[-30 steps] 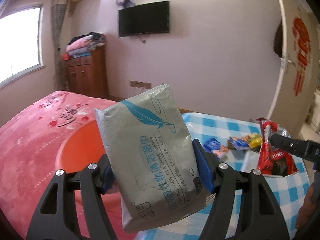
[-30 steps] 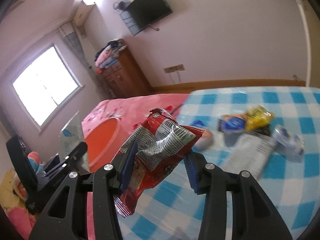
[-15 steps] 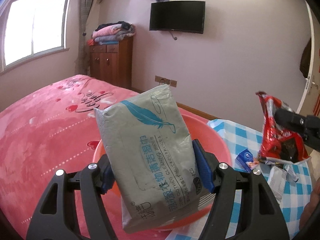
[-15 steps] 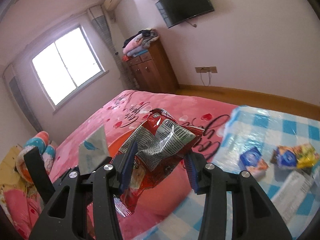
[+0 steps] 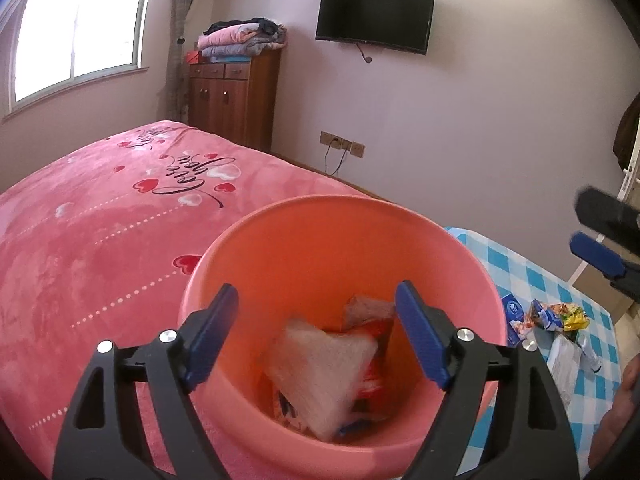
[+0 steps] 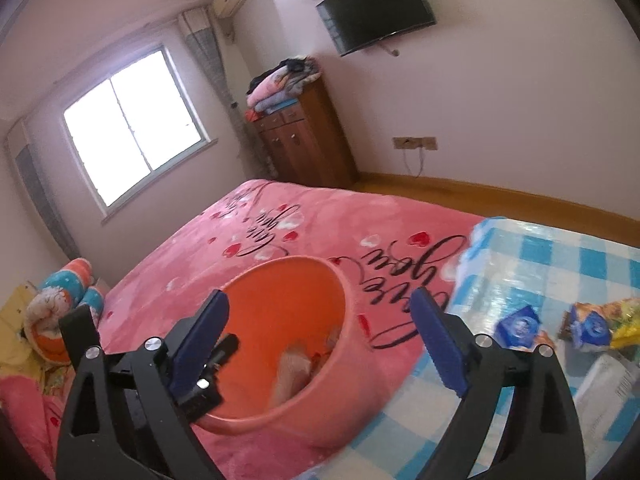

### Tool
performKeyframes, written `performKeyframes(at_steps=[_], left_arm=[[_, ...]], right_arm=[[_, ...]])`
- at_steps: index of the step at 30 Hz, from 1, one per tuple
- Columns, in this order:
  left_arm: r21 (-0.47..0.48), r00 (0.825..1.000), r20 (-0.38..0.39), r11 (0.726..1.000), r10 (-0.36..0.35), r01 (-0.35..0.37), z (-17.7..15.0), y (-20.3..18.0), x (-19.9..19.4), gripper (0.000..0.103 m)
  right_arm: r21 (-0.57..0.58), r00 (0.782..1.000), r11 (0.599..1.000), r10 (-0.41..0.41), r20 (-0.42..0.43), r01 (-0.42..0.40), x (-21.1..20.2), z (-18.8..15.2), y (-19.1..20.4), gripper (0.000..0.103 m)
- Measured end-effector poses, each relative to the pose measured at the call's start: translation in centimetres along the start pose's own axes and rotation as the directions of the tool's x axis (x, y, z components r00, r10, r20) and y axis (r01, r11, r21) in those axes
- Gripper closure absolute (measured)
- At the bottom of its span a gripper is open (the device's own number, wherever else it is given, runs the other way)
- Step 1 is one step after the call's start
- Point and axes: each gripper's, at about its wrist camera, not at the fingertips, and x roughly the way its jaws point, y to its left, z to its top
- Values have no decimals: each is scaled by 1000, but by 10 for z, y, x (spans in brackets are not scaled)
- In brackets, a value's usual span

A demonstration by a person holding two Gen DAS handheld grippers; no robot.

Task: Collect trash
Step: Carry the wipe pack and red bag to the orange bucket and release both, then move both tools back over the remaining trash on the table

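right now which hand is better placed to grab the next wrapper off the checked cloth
Right. The right tool, opening and empty, sits beside the blue wrapper on the checked cloth; the left tool hangs over the orange bucket.

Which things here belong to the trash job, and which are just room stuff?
Job:
- orange basin holding dropped wrappers
- wrappers on the checked cloth
- left gripper and right gripper, jaws opening, nothing between them

Lying about:
- pink bedspread
- wooden cabinet
- wall TV
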Motion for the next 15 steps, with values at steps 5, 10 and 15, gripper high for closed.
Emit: performKeyframes(at_steps=[5, 10, 15], left_arm=[[15, 999, 46, 1000, -10, 10, -4, -3, -10, 21], [64, 994, 105, 997, -36, 30, -12, -17, -23, 21], [88, 987, 141, 994, -78, 66, -18, -31, -34, 21]], right_arm=[[-11, 995, 996, -90, 41, 91, -26, -18, -17, 11], [-29, 984, 986, -161, 77, 163, -51, -44, -33, 10], [-18, 975, 980, -195, 104, 198, -74, -71, -49, 9]])
